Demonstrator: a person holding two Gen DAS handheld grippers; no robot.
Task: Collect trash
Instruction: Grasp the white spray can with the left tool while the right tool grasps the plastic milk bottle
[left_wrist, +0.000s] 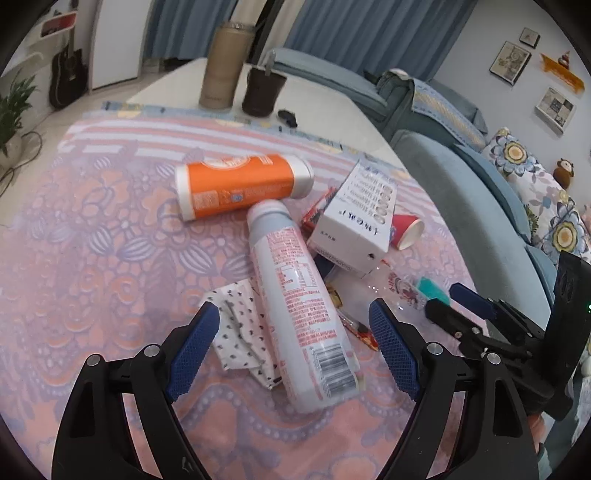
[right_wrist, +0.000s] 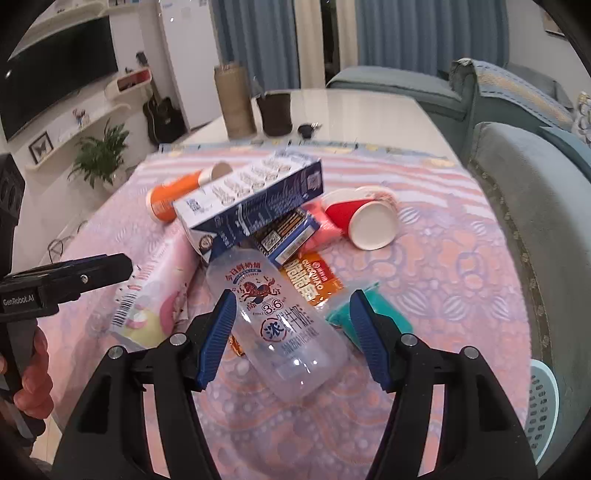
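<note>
A heap of trash lies on the pink floral tablecloth (left_wrist: 92, 240). My left gripper (left_wrist: 295, 349) is open over a white bottle with pink print (left_wrist: 295, 295), which lies between its fingers untouched, beside a spotted napkin (left_wrist: 236, 332). My right gripper (right_wrist: 293, 338) is open around a clear plastic bottle (right_wrist: 284, 317) lying on the cloth, with gaps at both pads. An orange canister (left_wrist: 240, 184), a white and blue carton (right_wrist: 251, 199), a red paper cup (right_wrist: 365, 221), an orange snack wrapper (right_wrist: 310, 282) and a teal item (right_wrist: 373, 314) make up the rest of the heap.
A beige tumbler (left_wrist: 223, 66), a dark cup (left_wrist: 263, 92) and a small black object (left_wrist: 287, 116) stand on the bare tabletop beyond the cloth. A blue-grey sofa (right_wrist: 535, 206) runs along the table's right. A pale blue perforated basket (right_wrist: 543, 398) sits low on the right.
</note>
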